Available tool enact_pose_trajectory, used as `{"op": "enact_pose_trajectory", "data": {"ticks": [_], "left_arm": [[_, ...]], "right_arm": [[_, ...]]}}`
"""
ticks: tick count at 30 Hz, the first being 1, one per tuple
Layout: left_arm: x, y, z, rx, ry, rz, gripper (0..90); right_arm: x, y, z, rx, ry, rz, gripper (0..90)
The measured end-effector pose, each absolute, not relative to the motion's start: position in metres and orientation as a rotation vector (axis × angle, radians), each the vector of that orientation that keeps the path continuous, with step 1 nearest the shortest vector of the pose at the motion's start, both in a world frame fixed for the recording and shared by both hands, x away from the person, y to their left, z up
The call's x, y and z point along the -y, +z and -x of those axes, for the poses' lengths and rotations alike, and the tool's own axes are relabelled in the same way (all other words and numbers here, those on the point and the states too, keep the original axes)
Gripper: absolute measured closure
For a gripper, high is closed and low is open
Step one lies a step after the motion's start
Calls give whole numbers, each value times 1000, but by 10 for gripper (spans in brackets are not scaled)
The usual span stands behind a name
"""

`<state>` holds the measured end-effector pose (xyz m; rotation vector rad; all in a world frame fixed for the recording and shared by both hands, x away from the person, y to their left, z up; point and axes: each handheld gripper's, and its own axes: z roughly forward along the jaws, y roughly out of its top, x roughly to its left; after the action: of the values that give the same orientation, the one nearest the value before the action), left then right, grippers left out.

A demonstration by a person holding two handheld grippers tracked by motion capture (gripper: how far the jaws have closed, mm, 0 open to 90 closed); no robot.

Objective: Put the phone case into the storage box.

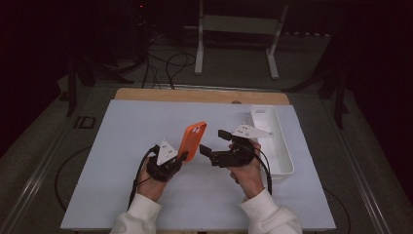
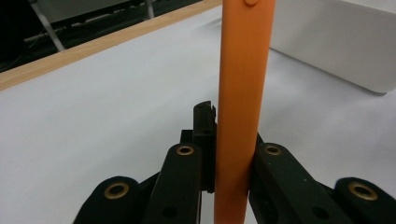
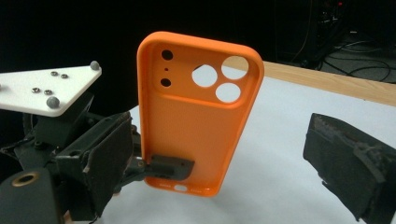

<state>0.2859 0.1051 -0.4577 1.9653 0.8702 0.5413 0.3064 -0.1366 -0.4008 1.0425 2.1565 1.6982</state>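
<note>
I am holding the orange phone case (image 1: pixel 193 140) upright in my left gripper (image 1: pixel 181 157); my right gripper (image 1: pixel 210 151), jaws wide, is nearing to take it next.

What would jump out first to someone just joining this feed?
The orange phone case, held upright above the middle of the white table with its bottom end clamped in the left gripper. Beside it the right gripper points at the case with its jaws open, and a white bin sits at the table's right edge.

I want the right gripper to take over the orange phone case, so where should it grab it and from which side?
Probably the upper long edges of the orange phone case, from its open right side: the left gripper clamps the bottom end, the case stands upright, and the right gripper waits open beside it.
</note>
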Motion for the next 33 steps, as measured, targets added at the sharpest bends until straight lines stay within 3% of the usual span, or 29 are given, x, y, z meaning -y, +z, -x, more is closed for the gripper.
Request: {"op": "enact_pose_trajectory", "data": {"ticks": [33], "left_arm": [[-94, -461, -280, -845, 572, -1986, 855]], "right_arm": [[117, -399, -316, -2121, 1737, -1126, 83]]}}
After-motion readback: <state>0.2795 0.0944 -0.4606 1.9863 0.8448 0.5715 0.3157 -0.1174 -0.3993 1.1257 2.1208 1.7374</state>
